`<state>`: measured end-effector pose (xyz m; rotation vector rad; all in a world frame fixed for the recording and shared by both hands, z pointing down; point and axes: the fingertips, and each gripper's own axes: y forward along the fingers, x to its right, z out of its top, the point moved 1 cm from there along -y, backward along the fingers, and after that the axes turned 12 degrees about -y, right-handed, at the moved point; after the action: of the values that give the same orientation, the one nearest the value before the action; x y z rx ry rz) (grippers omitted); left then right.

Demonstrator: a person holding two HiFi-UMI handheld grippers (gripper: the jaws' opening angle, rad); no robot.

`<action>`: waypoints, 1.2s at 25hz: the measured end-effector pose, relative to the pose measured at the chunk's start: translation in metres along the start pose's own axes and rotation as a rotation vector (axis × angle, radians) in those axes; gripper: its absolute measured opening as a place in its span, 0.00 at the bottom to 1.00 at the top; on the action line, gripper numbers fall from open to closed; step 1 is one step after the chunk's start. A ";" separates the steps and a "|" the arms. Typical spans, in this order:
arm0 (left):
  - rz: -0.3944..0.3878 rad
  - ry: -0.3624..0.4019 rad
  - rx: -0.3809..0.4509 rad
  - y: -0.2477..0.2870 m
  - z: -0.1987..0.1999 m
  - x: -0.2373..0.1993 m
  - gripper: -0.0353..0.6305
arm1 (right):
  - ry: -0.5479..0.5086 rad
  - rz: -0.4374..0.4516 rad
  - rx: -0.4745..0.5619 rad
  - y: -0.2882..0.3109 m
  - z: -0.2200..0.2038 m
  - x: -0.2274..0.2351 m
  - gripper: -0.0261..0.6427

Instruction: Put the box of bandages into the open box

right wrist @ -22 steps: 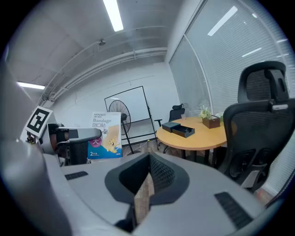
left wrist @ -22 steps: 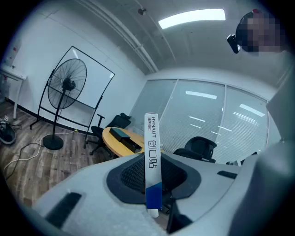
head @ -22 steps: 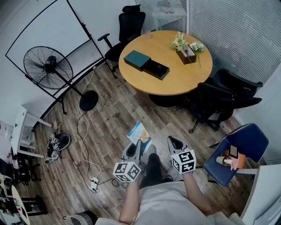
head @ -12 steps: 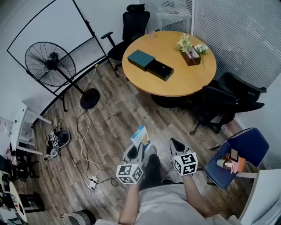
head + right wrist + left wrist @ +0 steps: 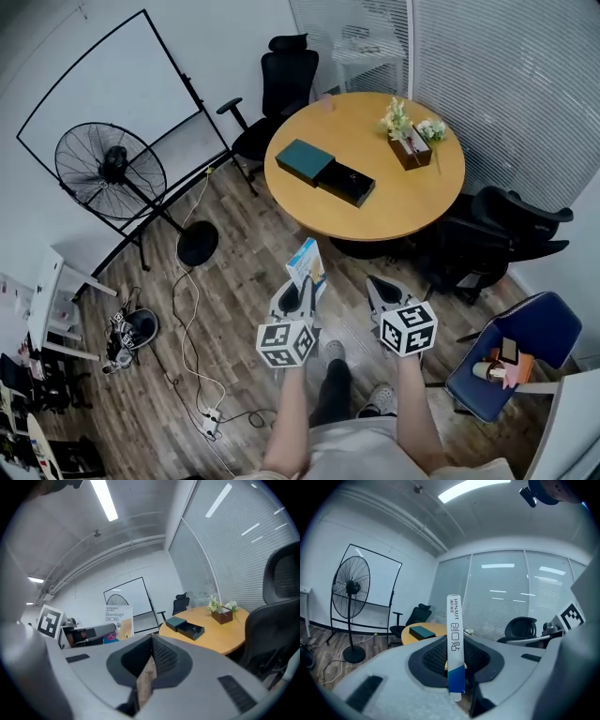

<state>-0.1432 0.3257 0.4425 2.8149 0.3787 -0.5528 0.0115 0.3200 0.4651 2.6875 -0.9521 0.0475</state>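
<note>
The left gripper point(image 5: 300, 292) clamped the slim cardboard box of bandages point(image 5: 307, 263) upright; the right gripper point(image 5: 382, 292) held ribbed jaws together, empty, both well apart from the black open box point(image 5: 345, 184) on the round wooden table point(image 5: 412, 202)

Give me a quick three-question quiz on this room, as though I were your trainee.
1. What do the left tongs grip? A) bandage box B) spoon C) banana
2. True or false: the open box lies on the floor.
3. Fill in: the flowers stand on the round ____.
Key: 1 A; 2 false, it is on the table; 3 table.
</note>
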 end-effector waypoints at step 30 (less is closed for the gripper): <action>-0.162 -0.140 0.021 0.134 0.080 -0.119 0.17 | 0.031 -0.192 0.022 0.141 0.051 0.078 0.03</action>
<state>-0.2365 0.1533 0.4439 2.7598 0.5788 -0.7866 -0.0186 0.1532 0.4623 2.7764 -0.6853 0.0596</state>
